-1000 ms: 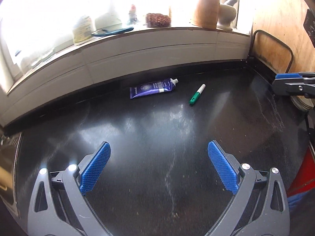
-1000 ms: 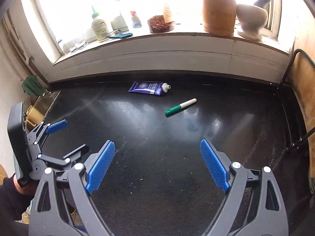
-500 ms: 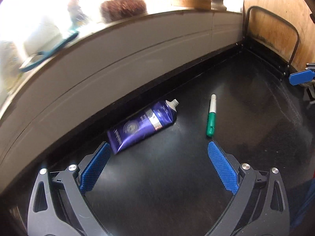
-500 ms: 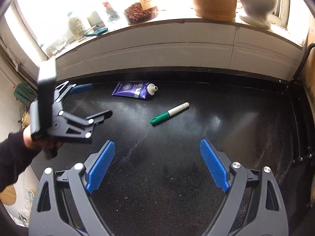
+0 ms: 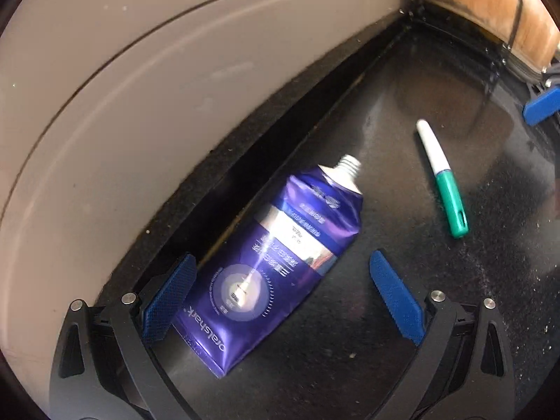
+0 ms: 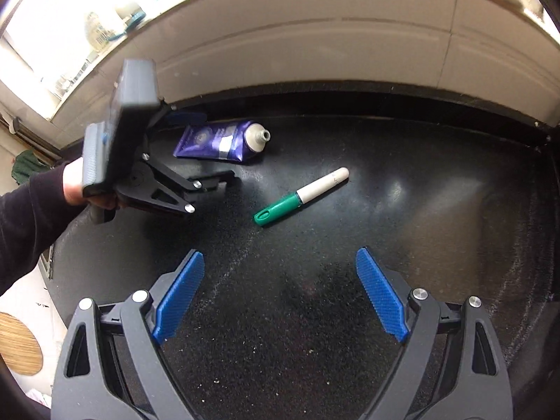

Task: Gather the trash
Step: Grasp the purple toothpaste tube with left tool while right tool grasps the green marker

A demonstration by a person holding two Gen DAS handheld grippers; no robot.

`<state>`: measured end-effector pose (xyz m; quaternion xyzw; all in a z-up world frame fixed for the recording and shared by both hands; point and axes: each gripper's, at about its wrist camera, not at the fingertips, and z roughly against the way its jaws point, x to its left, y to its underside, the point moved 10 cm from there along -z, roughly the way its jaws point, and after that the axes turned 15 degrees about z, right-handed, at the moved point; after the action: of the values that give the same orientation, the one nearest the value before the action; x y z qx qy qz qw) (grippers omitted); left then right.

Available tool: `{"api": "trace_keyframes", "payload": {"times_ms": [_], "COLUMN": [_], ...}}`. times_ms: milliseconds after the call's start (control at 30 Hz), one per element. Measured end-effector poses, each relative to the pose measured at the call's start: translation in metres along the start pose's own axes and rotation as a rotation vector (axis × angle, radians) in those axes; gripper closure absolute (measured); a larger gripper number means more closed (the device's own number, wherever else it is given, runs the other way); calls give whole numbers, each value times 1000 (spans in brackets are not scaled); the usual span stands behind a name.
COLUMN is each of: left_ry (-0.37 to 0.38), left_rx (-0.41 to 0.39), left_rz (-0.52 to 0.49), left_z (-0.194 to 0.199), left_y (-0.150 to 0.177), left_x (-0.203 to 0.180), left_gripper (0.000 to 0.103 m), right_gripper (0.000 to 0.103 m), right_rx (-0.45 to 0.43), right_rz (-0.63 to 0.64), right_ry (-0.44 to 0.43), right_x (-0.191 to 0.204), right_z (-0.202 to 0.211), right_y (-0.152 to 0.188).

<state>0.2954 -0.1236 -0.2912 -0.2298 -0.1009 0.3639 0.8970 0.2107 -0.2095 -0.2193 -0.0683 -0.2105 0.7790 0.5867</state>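
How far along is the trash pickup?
Nothing collected yet. The purple tube and the green marker both lie on the black counter. In hand: the open left gripper straddles the tube, not closed. The right gripper is open and empty. Left: grasp and bin both.

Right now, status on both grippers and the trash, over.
Left gripper open, straddling purple tube, not gripped. Right gripper open, empty, short of green marker. Both items flat on black counter; nothing blocking.
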Motion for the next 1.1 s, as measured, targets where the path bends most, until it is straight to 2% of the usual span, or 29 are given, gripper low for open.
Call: {"api": "trace_keyframes", "payload": {"times_ms": [100, 233, 367, 467, 600, 667, 800, 833, 867, 900, 933, 967, 1100], "left_ry": [34, 80, 16, -1, -33, -20, -34, -38, -33, -21, -2, 7, -33], "left_rx": [23, 53, 33, 24, 2, 0, -5, -8, -13, -13, -10, -10, -1], "left_rz": [26, 35, 108, 161, 117, 101, 94, 85, 83, 87, 106, 128, 202], "left_z": [-1, 12, 21, 19, 10, 7, 11, 12, 15, 17, 20, 21, 24], "left_y": [6, 39, 52, 50, 31, 25, 22, 23, 24, 27, 29, 30, 35], "left_x": [-2, -21, -24, -15, -9, -9, -5, -8, -10, -14, -17, -22, -35], "left_gripper": [7, 7, 7, 7, 7, 6, 7, 9, 17, 23, 37, 52, 53], "right_gripper": [17, 17, 17, 17, 19, 29, 35, 42, 59, 70, 86, 89, 89], "right_rx": [25, 46, 63, 70, 77, 91, 109, 108, 105, 104, 102, 99, 100], "right_rz": [4, -7, -24, -16, -39, -54, -49, -57, -54, -41, -25, -21, -1], "right_ry": [0, 12, 30, 38, 77, 103, 191, 203, 215, 233, 240, 227, 165], "right_x": [-2, -8, -12, -11, -14, -16, -19, -21, -20, -20, -18, -16, -9], "right_z": [-13, -27, -44, -58, -72, -81, -89, -89, -89, -88, -88, -88, -85], "right_y": [0, -4, -12, -23, -36, -41, -47, -48, -49, -50, -51, -51, -46]}}
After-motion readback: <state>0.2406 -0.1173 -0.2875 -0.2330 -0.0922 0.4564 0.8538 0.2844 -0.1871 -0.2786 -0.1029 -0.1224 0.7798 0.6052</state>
